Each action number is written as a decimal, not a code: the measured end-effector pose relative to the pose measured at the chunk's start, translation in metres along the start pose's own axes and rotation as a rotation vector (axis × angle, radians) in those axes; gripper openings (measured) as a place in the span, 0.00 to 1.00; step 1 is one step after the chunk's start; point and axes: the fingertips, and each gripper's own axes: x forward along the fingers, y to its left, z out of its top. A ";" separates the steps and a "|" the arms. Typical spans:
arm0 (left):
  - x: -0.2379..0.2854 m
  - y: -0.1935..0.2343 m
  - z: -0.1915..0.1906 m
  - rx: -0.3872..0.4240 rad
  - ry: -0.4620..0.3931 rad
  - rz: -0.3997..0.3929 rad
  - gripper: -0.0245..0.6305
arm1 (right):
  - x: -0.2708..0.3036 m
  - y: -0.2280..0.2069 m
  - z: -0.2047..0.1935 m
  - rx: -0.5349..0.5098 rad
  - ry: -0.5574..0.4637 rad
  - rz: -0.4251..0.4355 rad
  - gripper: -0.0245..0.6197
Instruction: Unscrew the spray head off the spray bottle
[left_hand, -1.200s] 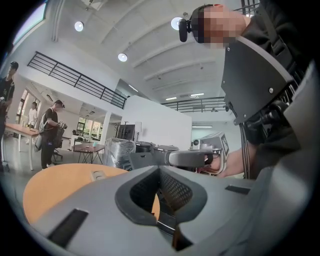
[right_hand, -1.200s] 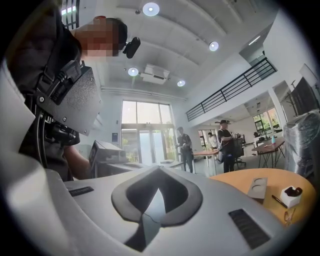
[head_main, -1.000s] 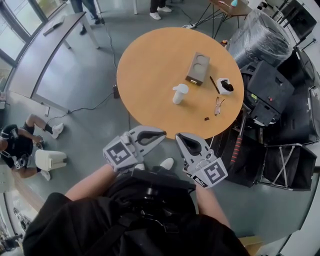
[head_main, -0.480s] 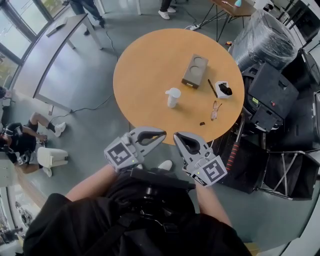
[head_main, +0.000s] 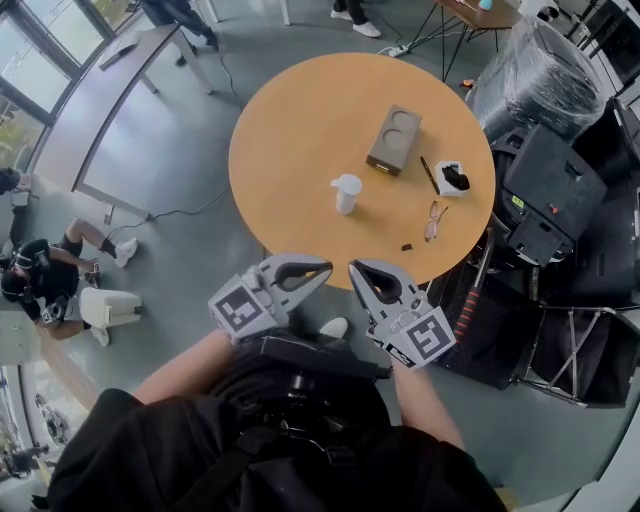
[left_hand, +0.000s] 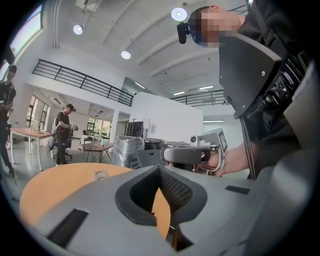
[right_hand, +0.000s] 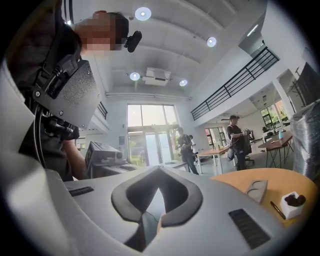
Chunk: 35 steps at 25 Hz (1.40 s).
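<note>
Both claws parked low and close to my body, short of the table (head_main: 290, 130) edge. Left claw (head_main: 318, 272) pressed together, nothing in it; its own view shows the pads meeting on empty air (left_hand: 159, 169). Right claw (head_main: 360, 275) likewise pressed together and empty (right_hand: 159, 176). The two tips sit near each other, angled inward, each camera catching the other claw. My read: a carry posture, arms tucked while I stand off from the table, no step of the task begun. Bottle (head_main: 346, 193) stands upright on the table, well ahead of both claws and roughly between their lines, white, spray head (head_main: 345, 183) on top and by the look of it not yet loosened. It stands alone, so I judge either claw can come at it freely; one would need to hold the body while the other turns the head, and both must open first. Beyond the bottle and off to the right claw's side: a cup tray (head_main: 393, 140), a pen (head_main: 429, 174), a small white box (head_main: 452, 177) with something dark in it, and glasses (head_main: 434, 217) nearer the right claw. None lies between claws and bottle. Past the table on the right claw's side, black cases (head_main: 545, 190) crowd close. Far out on the left claw's side, a person (head_main: 40, 290) sits on the floor.
</note>
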 end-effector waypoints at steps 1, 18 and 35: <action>0.000 0.003 0.000 0.000 -0.002 0.002 0.04 | 0.002 -0.001 0.000 0.003 -0.002 0.002 0.03; -0.011 0.118 0.002 0.022 -0.023 -0.123 0.04 | 0.096 -0.047 -0.010 -0.030 0.058 -0.129 0.03; -0.008 0.228 -0.010 0.061 -0.104 -0.274 0.04 | 0.174 -0.120 -0.031 -0.045 0.097 -0.349 0.03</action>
